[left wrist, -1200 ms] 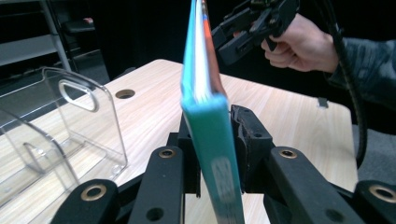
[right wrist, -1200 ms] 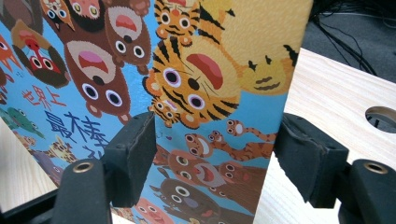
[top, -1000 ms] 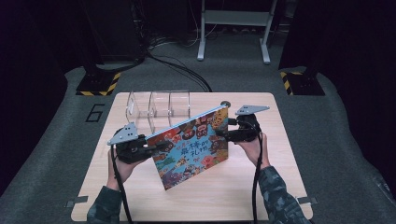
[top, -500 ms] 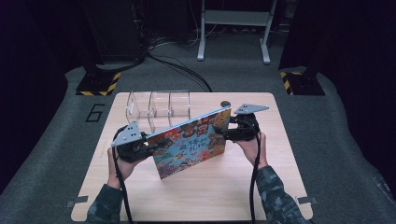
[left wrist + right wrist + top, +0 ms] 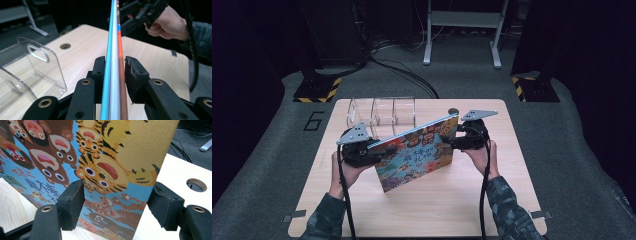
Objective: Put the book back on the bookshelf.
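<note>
Colourful picture book [image 5: 417,152] stands raised mid-frame above the desk [image 5: 437,210], left gripper [image 5: 371,150] clamping one end, right gripper [image 5: 456,142] spread wide beside the other, not yet in the clear rack [image 5: 382,112] behind.

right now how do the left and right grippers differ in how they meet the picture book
The left gripper takes the picture book edge-on, its jaws set close on either side of the thin edge. The right gripper faces the illustrated cover, jaws spread wide with the book's corner between them. In the high view, the left sits at the book's lower end, the right at its raised end. Both are hand-held.
</note>
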Available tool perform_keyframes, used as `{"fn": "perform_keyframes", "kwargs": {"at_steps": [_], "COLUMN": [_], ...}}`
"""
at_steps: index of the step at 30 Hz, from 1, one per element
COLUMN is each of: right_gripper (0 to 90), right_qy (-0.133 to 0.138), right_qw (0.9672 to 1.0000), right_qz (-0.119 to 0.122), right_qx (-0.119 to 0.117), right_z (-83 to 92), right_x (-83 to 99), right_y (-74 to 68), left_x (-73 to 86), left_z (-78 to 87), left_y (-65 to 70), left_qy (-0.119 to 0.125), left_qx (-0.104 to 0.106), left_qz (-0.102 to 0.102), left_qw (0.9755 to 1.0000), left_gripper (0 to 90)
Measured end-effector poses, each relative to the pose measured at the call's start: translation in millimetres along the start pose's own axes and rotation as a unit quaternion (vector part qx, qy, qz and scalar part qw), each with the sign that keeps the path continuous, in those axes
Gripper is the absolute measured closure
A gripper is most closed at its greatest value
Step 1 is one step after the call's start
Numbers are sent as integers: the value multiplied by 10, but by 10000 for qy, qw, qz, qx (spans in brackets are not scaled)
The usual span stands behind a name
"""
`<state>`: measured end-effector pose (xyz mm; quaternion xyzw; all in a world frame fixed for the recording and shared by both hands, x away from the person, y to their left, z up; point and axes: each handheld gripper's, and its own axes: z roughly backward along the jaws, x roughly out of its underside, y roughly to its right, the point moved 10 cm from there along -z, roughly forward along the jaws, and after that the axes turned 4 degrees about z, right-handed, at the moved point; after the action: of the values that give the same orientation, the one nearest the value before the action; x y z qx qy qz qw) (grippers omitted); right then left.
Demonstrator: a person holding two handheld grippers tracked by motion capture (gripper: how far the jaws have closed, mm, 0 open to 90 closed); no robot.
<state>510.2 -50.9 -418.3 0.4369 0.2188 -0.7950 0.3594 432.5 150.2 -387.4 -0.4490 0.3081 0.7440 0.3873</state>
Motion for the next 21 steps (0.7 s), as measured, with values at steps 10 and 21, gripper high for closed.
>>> {"fn": "perform_keyframes", "kwargs": {"at_steps": [10, 21], "right_gripper": [311, 154], "right_qy": [-134, -346], "right_qw": [9999, 9953], "right_qz": [69, -545], "right_qx": [-46, 723], "right_z": [31, 283], "right_x": [11, 775], "right_y": [-9, 432], "left_x": [-127, -133], "left_z": [-145, -138], "left_y": [24, 26], "left_qy": [-657, -889], "left_qx": [-102, 63], "left_qz": [-325, -296], "left_qw": [9973, 9956], "left_gripper": [778, 799]}}
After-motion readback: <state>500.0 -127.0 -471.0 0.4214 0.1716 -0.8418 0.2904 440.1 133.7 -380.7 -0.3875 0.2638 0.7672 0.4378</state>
